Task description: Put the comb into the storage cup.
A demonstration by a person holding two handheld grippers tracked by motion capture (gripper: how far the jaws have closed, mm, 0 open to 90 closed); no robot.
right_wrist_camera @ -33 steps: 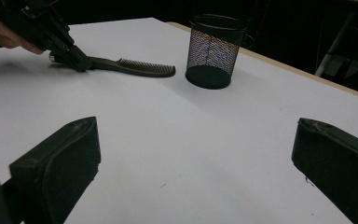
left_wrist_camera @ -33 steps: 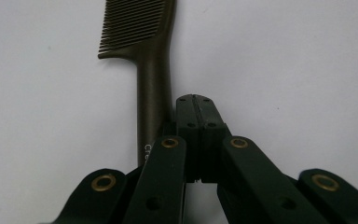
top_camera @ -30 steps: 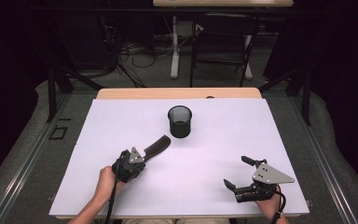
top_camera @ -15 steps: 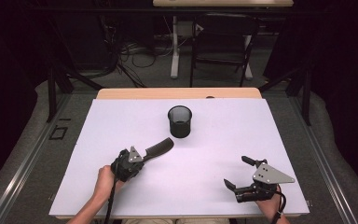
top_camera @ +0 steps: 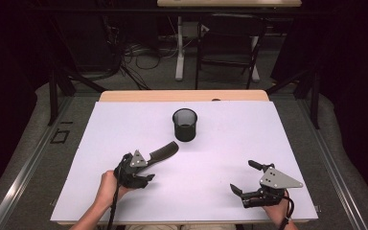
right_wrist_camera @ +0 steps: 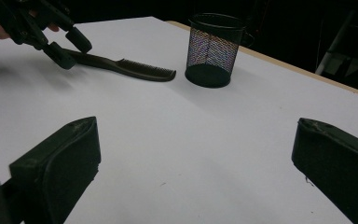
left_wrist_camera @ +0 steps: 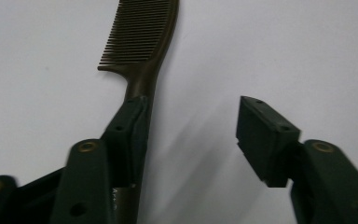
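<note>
Your left gripper (left_wrist_camera: 191,135) stands with its jaws wide apart; the handle of a dark brown plastic comb (left_wrist_camera: 142,42) lies against one matte black pad, the other pad well clear. The comb's fine teeth point away over the smooth white table (top_camera: 124,124), its tip near a round black wire-mesh cup (top_camera: 185,124). Your right gripper (top_camera: 245,178) rests near the front right edge, jaws spread and holding nothing, with bare surface between it and the cup.
</note>
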